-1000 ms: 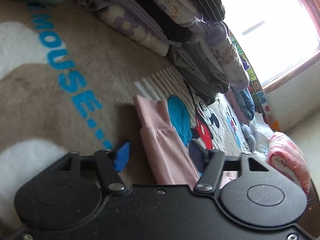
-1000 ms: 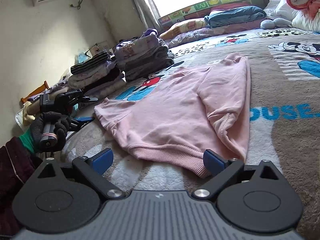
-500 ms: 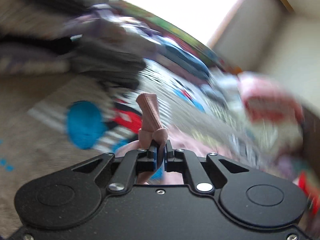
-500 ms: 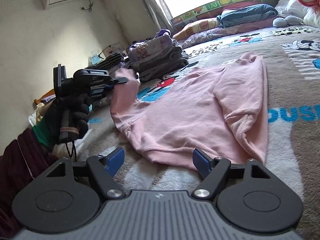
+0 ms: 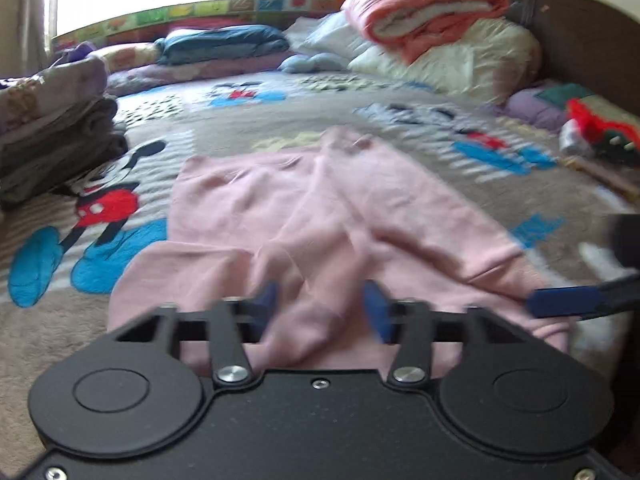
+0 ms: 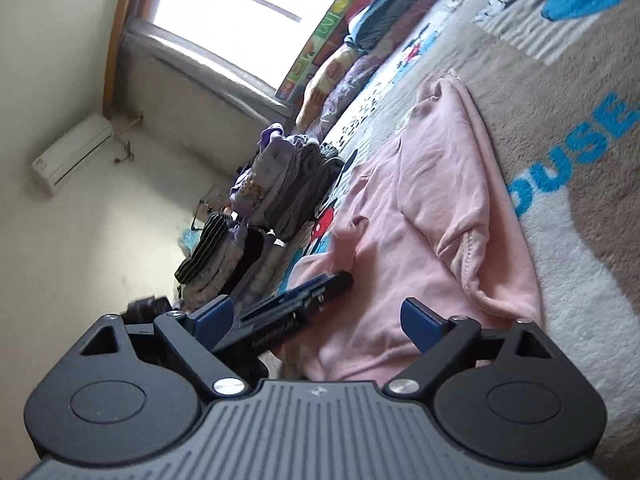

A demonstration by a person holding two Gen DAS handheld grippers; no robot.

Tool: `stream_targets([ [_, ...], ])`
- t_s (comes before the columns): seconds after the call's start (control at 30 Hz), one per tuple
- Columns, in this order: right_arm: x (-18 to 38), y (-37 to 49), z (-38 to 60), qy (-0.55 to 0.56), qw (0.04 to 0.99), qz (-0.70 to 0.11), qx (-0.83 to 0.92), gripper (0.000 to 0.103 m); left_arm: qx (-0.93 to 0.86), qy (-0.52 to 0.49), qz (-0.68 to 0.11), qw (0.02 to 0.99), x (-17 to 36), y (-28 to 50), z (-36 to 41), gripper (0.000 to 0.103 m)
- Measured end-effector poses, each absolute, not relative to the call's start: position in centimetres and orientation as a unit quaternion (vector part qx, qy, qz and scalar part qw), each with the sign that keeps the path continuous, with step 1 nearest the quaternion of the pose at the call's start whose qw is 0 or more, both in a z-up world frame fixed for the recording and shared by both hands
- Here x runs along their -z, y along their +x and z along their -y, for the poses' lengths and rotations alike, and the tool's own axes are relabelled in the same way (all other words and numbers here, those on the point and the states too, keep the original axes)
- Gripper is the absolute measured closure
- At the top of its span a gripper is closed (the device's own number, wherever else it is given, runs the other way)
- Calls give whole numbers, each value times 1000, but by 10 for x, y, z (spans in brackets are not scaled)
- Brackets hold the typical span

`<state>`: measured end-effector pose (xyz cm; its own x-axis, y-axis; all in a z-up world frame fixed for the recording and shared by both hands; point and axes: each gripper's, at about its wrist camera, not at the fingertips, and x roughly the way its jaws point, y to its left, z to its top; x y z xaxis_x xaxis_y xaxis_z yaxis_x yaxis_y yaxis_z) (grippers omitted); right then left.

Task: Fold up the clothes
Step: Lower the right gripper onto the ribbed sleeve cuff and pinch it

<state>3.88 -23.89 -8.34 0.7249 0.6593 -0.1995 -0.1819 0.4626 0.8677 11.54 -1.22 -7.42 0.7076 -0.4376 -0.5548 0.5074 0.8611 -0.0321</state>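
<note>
A pink sweatshirt [image 5: 320, 200] lies spread on the cartoon-print bed cover [image 5: 224, 128]. One sleeve is folded across its body, and the cuff end rests between the blue pads of my left gripper [image 5: 322, 304]. Those jaws are opening and the pads stand off the cloth. In the right wrist view the sweatshirt [image 6: 432, 200] fills the middle, with my left gripper [image 6: 320, 284] low over its near side. My right gripper [image 6: 316, 318] hovers by the hem; its jaws are opening wide and grip nothing. One of its blue fingers [image 5: 560, 304] shows at the right edge of the left wrist view.
Stacks of folded clothes [image 5: 52, 128] [image 6: 280, 184] sit on the bed's left side. Pillows and an orange blanket [image 5: 424, 4] lie by the dark headboard [image 5: 580, 40]. More bedding lines the window side. An air conditioner [image 6: 72, 152] hangs on the wall.
My left gripper shut on the sleeve cuff, swung it over the sweatshirt's body, and has now parted its jaws. The right wrist view has rolled; that gripper stays near the hem.
</note>
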Motion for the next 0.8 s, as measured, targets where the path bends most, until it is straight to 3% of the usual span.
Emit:
stream_targets([
  [0.17, 72, 62, 212, 454, 806, -290, -246, 20, 259, -2, -257, 931, 42, 105, -26, 50],
  [0.23, 71, 74, 200, 464, 800, -307, -224, 25, 236, -40, -250, 938, 35, 105, -48, 46],
  [0.43, 85, 102, 171, 528, 757, -352, -155, 25, 182, -148, -255, 938, 32, 114, -99, 44],
  [0.8, 109, 123, 140, 581, 734, -340, -85, 27, 195, -187, -240, 933, 23, 112, -116, 44],
])
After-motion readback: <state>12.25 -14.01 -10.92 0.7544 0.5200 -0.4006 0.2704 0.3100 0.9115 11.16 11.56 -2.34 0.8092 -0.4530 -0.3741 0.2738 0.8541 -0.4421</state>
